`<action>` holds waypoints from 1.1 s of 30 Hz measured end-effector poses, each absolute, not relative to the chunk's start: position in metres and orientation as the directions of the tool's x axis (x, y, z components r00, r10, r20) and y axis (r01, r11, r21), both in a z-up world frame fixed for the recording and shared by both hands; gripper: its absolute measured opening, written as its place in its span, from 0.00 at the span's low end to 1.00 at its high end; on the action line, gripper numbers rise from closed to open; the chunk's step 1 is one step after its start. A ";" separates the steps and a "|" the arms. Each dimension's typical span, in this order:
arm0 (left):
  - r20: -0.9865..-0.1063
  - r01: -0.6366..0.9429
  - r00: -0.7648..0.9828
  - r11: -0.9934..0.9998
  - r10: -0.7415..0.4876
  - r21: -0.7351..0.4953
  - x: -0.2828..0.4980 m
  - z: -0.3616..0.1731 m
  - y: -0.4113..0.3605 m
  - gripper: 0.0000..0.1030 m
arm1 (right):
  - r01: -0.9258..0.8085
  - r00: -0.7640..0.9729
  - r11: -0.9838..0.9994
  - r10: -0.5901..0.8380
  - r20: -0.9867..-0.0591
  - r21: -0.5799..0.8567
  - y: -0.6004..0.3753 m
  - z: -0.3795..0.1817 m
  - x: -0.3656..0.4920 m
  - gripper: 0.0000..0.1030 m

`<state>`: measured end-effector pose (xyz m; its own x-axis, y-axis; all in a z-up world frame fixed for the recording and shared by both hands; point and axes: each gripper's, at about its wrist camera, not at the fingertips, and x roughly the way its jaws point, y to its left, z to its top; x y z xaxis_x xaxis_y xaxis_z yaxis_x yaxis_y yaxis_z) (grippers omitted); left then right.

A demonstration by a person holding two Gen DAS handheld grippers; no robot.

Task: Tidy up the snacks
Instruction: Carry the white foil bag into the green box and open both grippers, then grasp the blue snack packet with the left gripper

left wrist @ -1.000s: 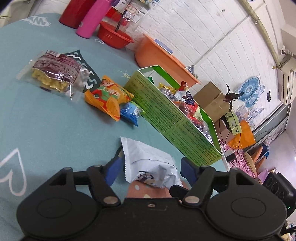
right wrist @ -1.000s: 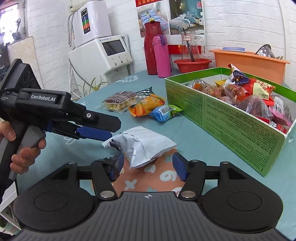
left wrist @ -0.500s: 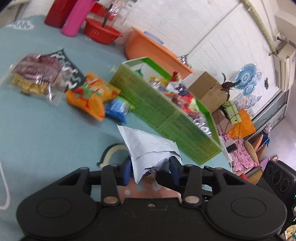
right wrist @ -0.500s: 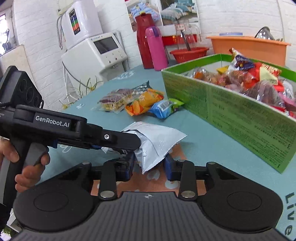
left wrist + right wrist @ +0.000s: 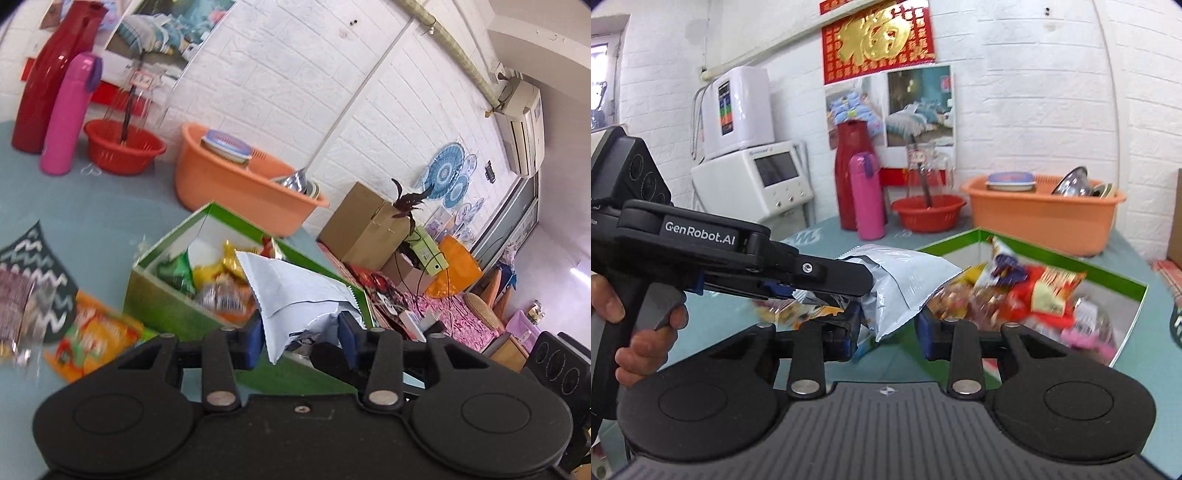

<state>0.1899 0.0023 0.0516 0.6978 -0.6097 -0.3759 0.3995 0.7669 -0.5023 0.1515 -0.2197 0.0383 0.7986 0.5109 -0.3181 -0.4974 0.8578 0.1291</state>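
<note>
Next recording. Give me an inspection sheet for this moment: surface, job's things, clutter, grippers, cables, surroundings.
Surface: teal tablecloth with printed patterns.
Job's things: white snack bag held above the table; green box open and full of snack packs; orange snack pack and a clear pack of snacks lie on the cloth.
Clutter: red jug, pink bottle, red basin, orange tub holding dishes.
Grippers: left gripper shut on the bag; right gripper jaws closing, pads pressing the bag.
Cables: nothing seen on the table.
Surroundings: white brick wall, white appliance, cardboard box, air conditioner.
</note>
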 end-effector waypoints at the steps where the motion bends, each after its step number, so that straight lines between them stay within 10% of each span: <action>1: -0.372 0.401 0.702 0.768 -0.608 -0.499 0.197 0.052 0.001 0.63 | -0.490 0.804 0.862 0.505 -0.315 0.130 -0.220 0.040 0.159 0.54; 11: -0.396 0.381 0.697 0.777 -0.598 -0.502 0.263 0.041 -0.005 0.64 | -0.426 0.837 0.900 0.432 -0.336 0.096 -0.215 0.038 0.219 0.52; 15: -0.459 0.309 0.712 0.824 -0.532 -0.475 0.284 0.030 -0.004 1.00 | -0.372 0.863 0.928 0.352 -0.364 0.014 -0.204 0.027 0.238 0.55; 21: -0.460 0.294 0.718 0.826 -0.523 -0.480 0.274 0.025 0.011 1.00 | -0.336 0.881 0.940 0.290 -0.375 -0.062 -0.206 0.014 0.236 0.87; 33: -0.415 0.295 0.769 0.846 -0.486 -0.444 0.197 0.062 0.034 1.00 | -0.457 0.820 0.879 0.476 -0.318 0.137 -0.224 0.049 0.167 1.00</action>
